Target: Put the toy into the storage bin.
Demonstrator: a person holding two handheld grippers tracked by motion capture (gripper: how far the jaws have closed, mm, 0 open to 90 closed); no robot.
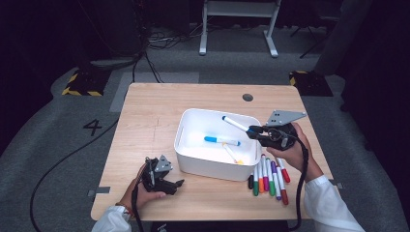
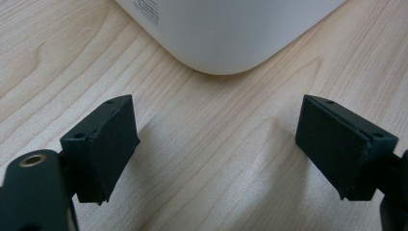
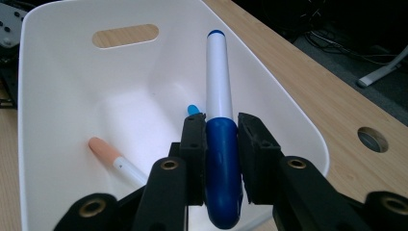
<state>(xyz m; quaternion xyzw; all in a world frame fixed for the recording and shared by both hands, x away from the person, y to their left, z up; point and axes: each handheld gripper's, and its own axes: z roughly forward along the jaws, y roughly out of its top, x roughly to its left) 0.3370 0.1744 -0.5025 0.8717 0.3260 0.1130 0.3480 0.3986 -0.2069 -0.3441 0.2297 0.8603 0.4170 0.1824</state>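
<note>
A white bin (image 1: 211,168) sits mid-table. My right gripper (image 1: 252,130) hovers over its right rim, shut on the dark blue cap of a white-barrelled marker (image 1: 235,123) that points out over the bin. In the right gripper view the gripper (image 3: 221,132) clamps the marker (image 3: 219,77) above the bin (image 3: 57,72). Inside lie a light blue marker (image 1: 221,140) and a yellow-capped marker (image 1: 232,155), whose cap looks peach in the right gripper view (image 3: 111,156). My left gripper (image 1: 178,183) rests open on the table left of the bin, its jaws (image 2: 216,139) wide apart before the bin's corner (image 2: 226,33).
Several coloured markers (image 1: 269,176) lie side by side on the wooden table (image 1: 150,111), just right of the bin's front corner. A round cable hole (image 1: 247,97) is near the far edge. Table legs and cables stand on the floor beyond.
</note>
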